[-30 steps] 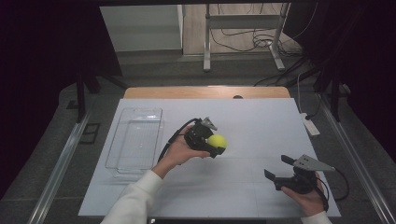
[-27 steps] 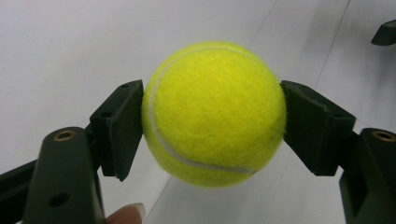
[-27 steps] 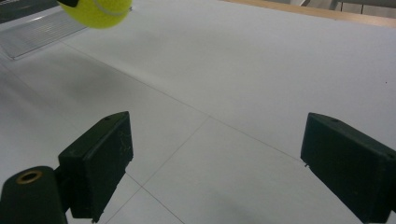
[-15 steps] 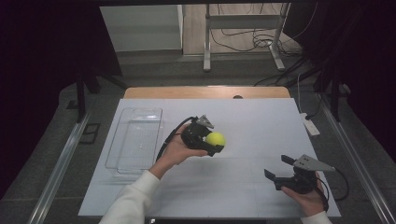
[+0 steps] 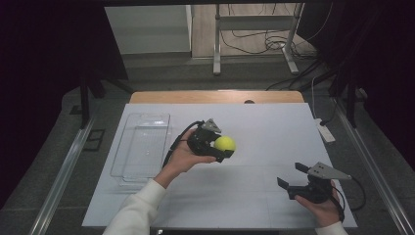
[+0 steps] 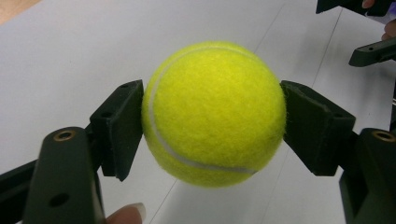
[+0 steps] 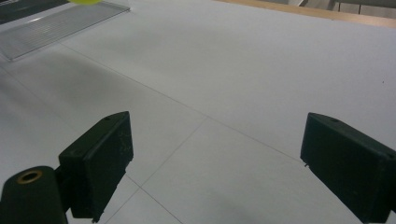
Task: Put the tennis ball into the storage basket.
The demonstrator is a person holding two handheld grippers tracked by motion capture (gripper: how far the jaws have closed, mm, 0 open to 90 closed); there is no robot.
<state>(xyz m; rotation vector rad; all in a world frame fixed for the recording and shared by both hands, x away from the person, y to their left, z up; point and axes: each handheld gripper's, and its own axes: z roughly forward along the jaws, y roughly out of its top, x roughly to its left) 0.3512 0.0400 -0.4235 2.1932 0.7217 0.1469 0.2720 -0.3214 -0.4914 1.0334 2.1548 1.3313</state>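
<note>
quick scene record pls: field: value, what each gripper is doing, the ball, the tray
left gripper: shut on the tennis ball, raised above the table, right of the tray
tennis ball: yellow, pinched between both pads, off the surface
right gripper: open, nothing between its jaws, near the table's front right
clear tray: on the table's left side, looks empty
table: white top, thin seam lines

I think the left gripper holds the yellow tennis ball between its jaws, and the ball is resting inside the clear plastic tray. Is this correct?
Not quite. The left gripper does hold the tennis ball, but the ball is not in the clear plastic tray; it is held over the white table, to the tray's right, as the high view shows.
</note>
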